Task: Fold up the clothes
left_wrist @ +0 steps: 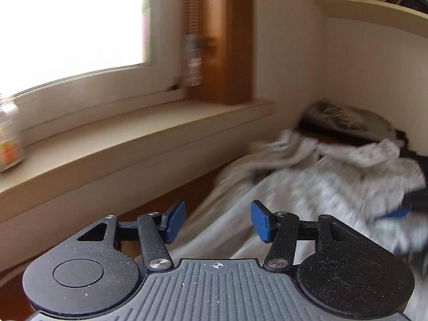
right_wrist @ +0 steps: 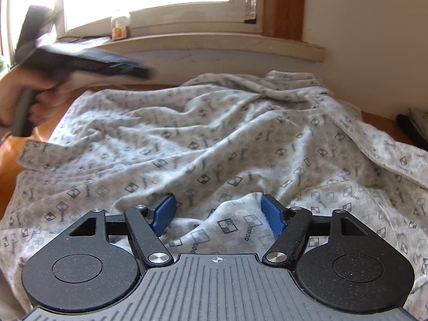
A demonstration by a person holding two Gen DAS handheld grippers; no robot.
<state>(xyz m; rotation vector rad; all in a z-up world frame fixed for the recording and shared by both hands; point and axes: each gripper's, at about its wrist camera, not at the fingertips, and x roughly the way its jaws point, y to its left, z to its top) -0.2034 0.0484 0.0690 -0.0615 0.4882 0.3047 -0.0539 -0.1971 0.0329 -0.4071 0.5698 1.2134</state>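
Bright window [left_wrist: 72, 21] above pale sill [left_wrist: 133, 133], cream wall [left_wrist: 307, 61].

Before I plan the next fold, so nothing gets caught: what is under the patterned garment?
The patterned garment lies crumpled on an orange-brown wooden surface, bare at its left and far edges. Anything beneath the cloth's middle is covered and cannot be seen.

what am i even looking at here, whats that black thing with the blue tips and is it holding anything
Each picture comes from a camera mounted on a hand-held claw, looking forward along its two blue-tipped fingers. A person holds one in each hand; there is no robot. One picture shows the left claw, open and empty, beside a windowsill. The other shows the right claw, open over a crumpled grey patterned garment on a wooden surface; cloth lies between its fingers, ungripped. The left claw appears there too, blurred, in the person's hand.
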